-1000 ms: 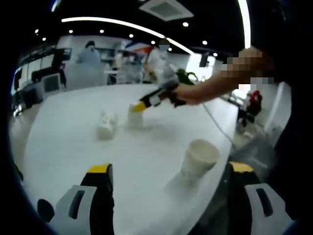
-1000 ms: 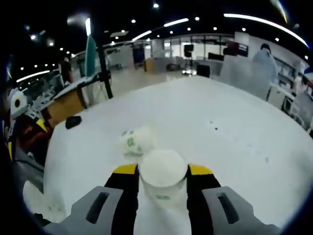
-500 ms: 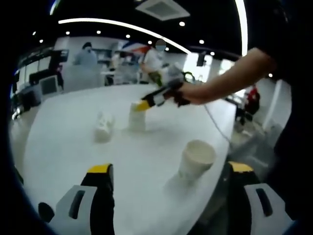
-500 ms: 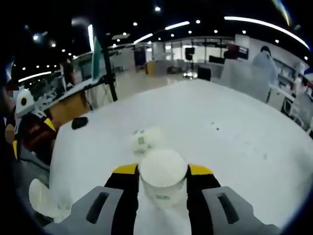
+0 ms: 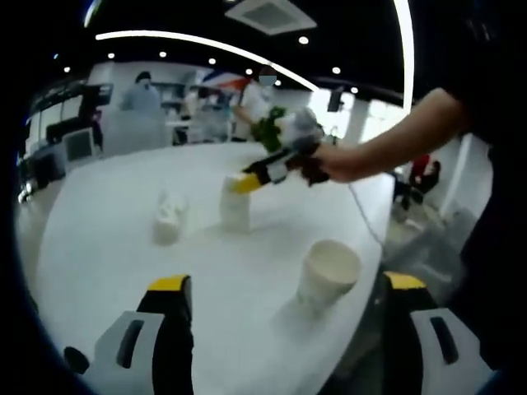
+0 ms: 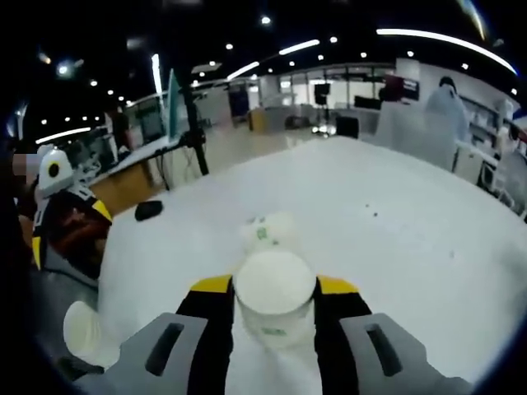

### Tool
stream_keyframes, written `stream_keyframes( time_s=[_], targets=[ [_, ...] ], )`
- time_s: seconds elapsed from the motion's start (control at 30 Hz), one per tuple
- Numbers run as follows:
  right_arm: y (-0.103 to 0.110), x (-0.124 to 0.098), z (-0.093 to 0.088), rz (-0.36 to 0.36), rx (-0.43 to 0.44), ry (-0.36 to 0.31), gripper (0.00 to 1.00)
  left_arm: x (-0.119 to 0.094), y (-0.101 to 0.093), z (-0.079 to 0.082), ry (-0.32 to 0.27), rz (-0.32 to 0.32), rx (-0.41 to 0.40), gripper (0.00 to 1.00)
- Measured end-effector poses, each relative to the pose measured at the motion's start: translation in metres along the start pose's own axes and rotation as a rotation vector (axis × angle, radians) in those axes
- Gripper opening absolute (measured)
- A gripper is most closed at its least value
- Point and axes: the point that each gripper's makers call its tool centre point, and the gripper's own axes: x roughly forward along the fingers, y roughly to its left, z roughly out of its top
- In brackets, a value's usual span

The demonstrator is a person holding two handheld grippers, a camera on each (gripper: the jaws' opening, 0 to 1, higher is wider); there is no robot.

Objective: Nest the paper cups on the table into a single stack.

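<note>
Holding a paper cup tight above the table, the right claw is nearing the green-marked cup just past it, and should line up rims carefully, while the left claw is waiting wide open near the upright cup.

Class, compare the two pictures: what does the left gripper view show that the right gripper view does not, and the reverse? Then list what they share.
Left gripper view: the person's forearm reaching over the table, the right claw seen from outside, the left claw with jaws wide apart. Right gripper view: a small black object on the table, and the held cup with its open mouth up close. Shared: the white table, the held cup, a cup lying on its side, an upright cup.
</note>
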Motion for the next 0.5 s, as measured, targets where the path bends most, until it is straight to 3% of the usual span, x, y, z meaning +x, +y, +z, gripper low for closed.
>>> stream_keyframes(
  time_s=[0.5],
  targets=[
    [0.023, -0.021, 0.000, 0.031, -0.006, -0.022, 0.34, 0.003, -0.004, 0.002, 0.005, -0.011, 0.002, 0.94]
  ],
)
